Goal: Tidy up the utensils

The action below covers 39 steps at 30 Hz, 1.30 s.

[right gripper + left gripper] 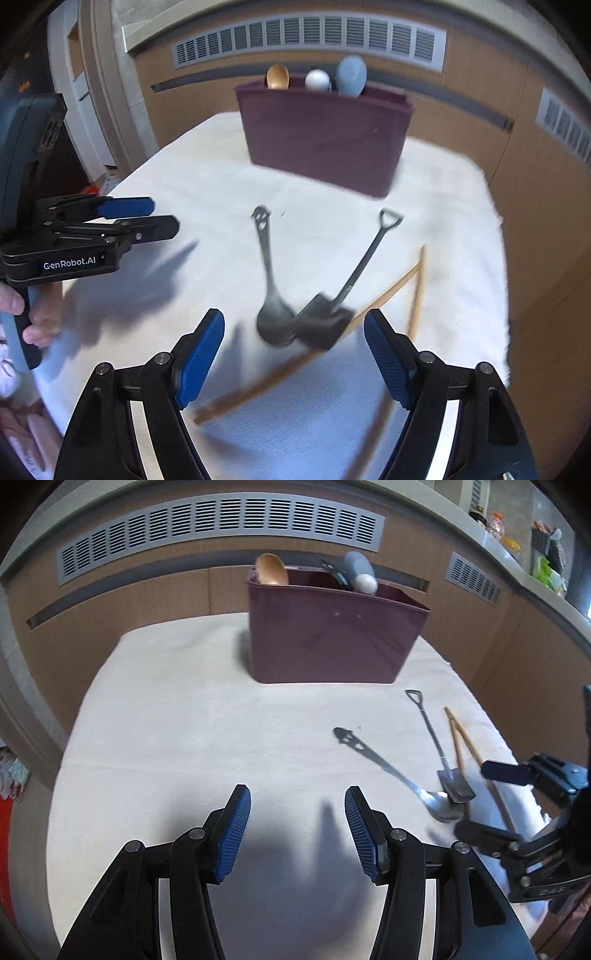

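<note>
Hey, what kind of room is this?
Probably a home room by a window: a cloth-covered table, wood panelling with vent grilles, and a maroon utensil bin beside loose spoons.

In the right wrist view the chopsticks (314, 354) are smeared by motion, their near ends running behind the right gripper's fingers (388, 354). The utensils in the maroon bin (332, 635) show only their tops (lower parts hidden).
</note>
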{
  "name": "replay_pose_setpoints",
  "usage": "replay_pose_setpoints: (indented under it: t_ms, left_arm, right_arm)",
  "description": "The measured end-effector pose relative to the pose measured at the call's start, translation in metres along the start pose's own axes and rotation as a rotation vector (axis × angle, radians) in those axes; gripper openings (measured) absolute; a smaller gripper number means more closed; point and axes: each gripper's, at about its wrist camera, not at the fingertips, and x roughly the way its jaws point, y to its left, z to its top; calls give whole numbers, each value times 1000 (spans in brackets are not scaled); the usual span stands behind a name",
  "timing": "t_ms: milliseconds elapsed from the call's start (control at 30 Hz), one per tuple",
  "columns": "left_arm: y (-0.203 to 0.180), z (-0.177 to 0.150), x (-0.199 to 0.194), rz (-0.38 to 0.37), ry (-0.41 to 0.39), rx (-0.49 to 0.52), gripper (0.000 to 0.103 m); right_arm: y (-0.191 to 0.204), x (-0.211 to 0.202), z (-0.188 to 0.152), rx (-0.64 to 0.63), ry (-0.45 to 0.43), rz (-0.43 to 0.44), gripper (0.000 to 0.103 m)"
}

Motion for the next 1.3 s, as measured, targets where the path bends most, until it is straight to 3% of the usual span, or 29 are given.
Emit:
replay_pose_setpoints:
  t_ms: [300, 500, 667, 1000, 1200, 1267, 1300]
  left_arm:
    - [-36, 53, 56, -96, 72, 152, 57]
    - [-60, 68, 93, -184, 184, 256, 57]
    - [-51, 51, 79, -199, 222, 271, 57]
    - [-32, -25, 11, -159, 276, 345, 57]
    - [-40, -37, -2, -175, 290, 357, 57]
    - [-44, -34, -6, -186, 281, 361, 57]
    - [-48, -31, -9, -188, 268, 372, 57]
  right_arm:
    - [-21, -12, -19, 74, -2, -85, 73]
    - [-25, -22, -26, 55, -7, -81, 73]
    - [-23, -20, -26, 64, -9, -55, 73]
    - [-21, 4, -5, 72, -14, -50, 73]
    - [-23, 25, 12, 119, 0, -40, 51]
    - [-20, 26, 13, 109, -4, -82, 23]
    - [-20, 26, 13, 102, 5, -88, 18]
